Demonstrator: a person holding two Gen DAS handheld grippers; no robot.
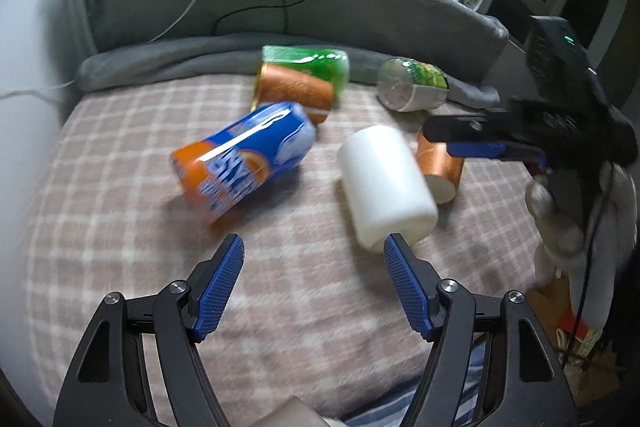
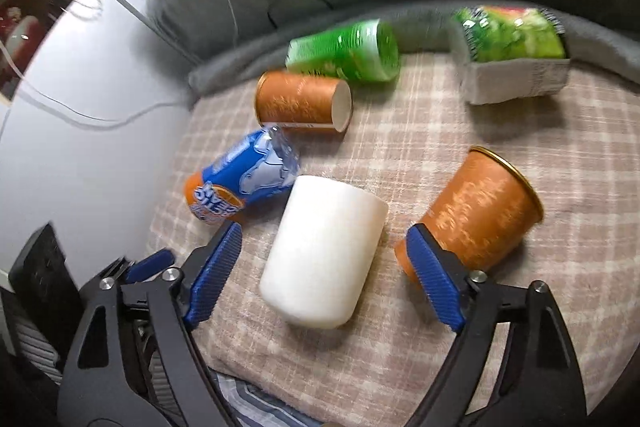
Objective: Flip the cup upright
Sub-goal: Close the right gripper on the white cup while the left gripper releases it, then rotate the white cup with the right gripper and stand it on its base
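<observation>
Right wrist view: the right gripper point(image 2: 324, 267), spread wide and empty, frames the white cup point(image 2: 324, 251) lying sideways on the checked blanket point(image 2: 440, 147) (left gripper point(image 1: 314, 279) likewise released); centre it before closing.

I see a beige-and-white plaid blanket point(image 2: 460, 155) under a plain white cup point(image 2: 324, 255), two copper-orange cups point(image 2: 476, 215) point(image 2: 300, 101), a blue-and-orange can point(image 2: 240, 183), a green can point(image 2: 348, 51) and a green-and-white labelled bottle point(image 2: 512, 55) (print blurred). My gripper pads point(image 2: 216, 275) are blue on black arms.
</observation>
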